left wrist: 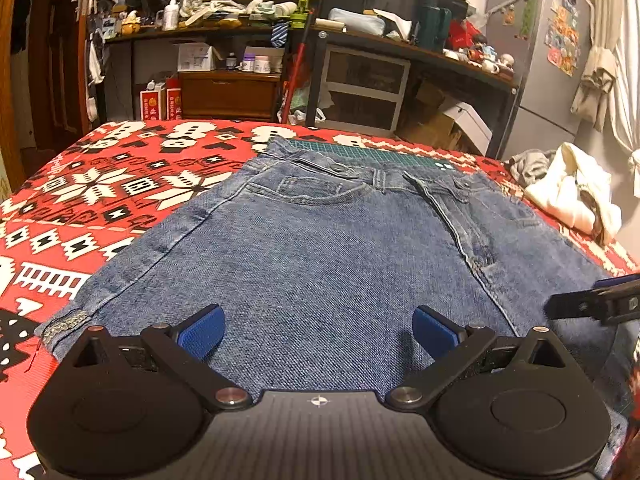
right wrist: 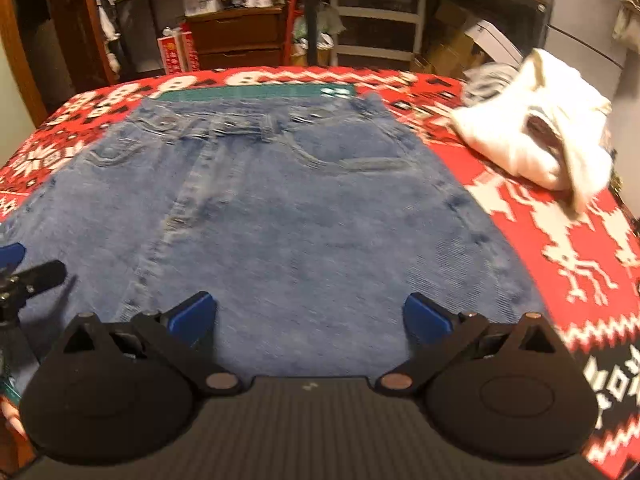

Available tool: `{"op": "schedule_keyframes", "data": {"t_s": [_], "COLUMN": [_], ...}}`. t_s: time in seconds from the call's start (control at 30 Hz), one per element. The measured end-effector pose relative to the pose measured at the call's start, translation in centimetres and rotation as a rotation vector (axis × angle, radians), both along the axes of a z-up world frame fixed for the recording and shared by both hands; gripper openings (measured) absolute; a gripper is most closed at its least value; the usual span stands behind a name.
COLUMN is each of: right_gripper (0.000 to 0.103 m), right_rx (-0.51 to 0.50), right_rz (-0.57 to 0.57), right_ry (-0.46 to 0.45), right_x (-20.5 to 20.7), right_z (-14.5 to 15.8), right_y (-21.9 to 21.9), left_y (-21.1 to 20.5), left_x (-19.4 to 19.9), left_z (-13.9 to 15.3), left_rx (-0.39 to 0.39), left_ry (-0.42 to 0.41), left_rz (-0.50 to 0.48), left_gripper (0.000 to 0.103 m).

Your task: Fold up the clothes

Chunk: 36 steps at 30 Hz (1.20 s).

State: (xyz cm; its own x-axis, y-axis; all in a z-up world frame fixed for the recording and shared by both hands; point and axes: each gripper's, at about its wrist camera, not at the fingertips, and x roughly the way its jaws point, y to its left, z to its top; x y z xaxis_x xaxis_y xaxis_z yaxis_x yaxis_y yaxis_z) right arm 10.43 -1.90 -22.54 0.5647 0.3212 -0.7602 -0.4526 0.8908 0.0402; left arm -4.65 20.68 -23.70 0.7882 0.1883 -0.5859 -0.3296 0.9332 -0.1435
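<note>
Left wrist view: the left gripper [left wrist: 319, 332] hangs low over a pair of blue denim shorts [left wrist: 320, 240], its blue-padded jaws spread wide with nothing between them. The denim fills the gap between the jaws and runs on ahead to the waistband [left wrist: 360, 170], which lies at the far end; the fly seam runs ahead and to the right of the right jaw. The shorts lie flat on a red patterned blanket [left wrist: 100, 200], with a strip of green cutting mat [left wrist: 372, 154] showing just past the waistband. Beyond the right jaw, part of the right gripper [left wrist: 596, 304] reaches in from the edge. Far ahead to the right sits a crumpled white garment [left wrist: 568, 192]. Right wrist view: the right gripper [right wrist: 310, 316] is likewise wide open and empty above the shorts [right wrist: 300, 220], with denim between and ahead of the jaws. The picture is blurred. To the left of the left jaw the other gripper [right wrist: 24, 272] shows; the white garment [right wrist: 540, 136] lies ahead to the right on the blanket [right wrist: 560, 240].
</note>
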Motion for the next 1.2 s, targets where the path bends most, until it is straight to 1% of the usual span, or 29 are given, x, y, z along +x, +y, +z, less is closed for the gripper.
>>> {"op": "schedule_keyframes", "data": {"t_s": [0.13, 0.2, 0.27, 0.33, 0.37, 0.53, 0.63, 0.77, 1.1, 1.2], "right_gripper": [0.103, 0.103, 0.103, 0.103, 0.103, 0.103, 0.103, 0.103, 0.103, 0.103], "right_rx": [0.006, 0.018, 0.025, 0.024, 0.017, -0.075, -0.06, -0.061, -0.103, -0.119], "right_rz": [0.082, 0.09, 0.079, 0.068, 0.062, -0.01, -0.02, -0.006, 0.065, 0.055], "right_ry": [-0.026, -0.031, -0.032, -0.037, -0.036, 0.005, -0.018, -0.025, 0.082, 0.111], "right_x": [-0.6, -0.4, 0.2, 1.1, 1.6, 4.7, 4.7, 3.1, -2.1, -3.3], "right_z": [0.9, 1.2, 1.3, 1.2, 1.0, -1.0, -1.4, -1.5, -0.6, -0.3], "right_y": [2.7, 4.0, 5.6, 7.1, 7.7, 10.3, 10.2, 9.4, 7.2, 6.7], "left_y": [1.1, 1.5, 2.0, 2.4, 2.7, 3.9, 3.6, 3.3, 2.8, 3.1], "left_x": [-0.6, -0.6, -0.7, -0.7, -0.8, -1.4, -1.3, -1.0, -1.0, -0.8], "left_z": [0.8, 0.8, 0.7, 0.7, 0.7, 0.9, 0.9, 0.7, 0.6, 0.4], "left_rx": [-0.013, -0.031, -0.049, -0.066, -0.075, -0.102, -0.104, -0.111, -0.117, -0.113], "left_ry": [-0.044, -0.047, -0.049, -0.052, -0.053, -0.063, -0.065, -0.057, -0.045, -0.04], "left_rz": [0.062, 0.076, 0.089, 0.103, 0.11, 0.124, 0.108, 0.084, 0.078, 0.078], "left_gripper": [0.099, 0.096, 0.093, 0.087, 0.086, 0.085, 0.085, 0.085, 0.086, 0.086]}}
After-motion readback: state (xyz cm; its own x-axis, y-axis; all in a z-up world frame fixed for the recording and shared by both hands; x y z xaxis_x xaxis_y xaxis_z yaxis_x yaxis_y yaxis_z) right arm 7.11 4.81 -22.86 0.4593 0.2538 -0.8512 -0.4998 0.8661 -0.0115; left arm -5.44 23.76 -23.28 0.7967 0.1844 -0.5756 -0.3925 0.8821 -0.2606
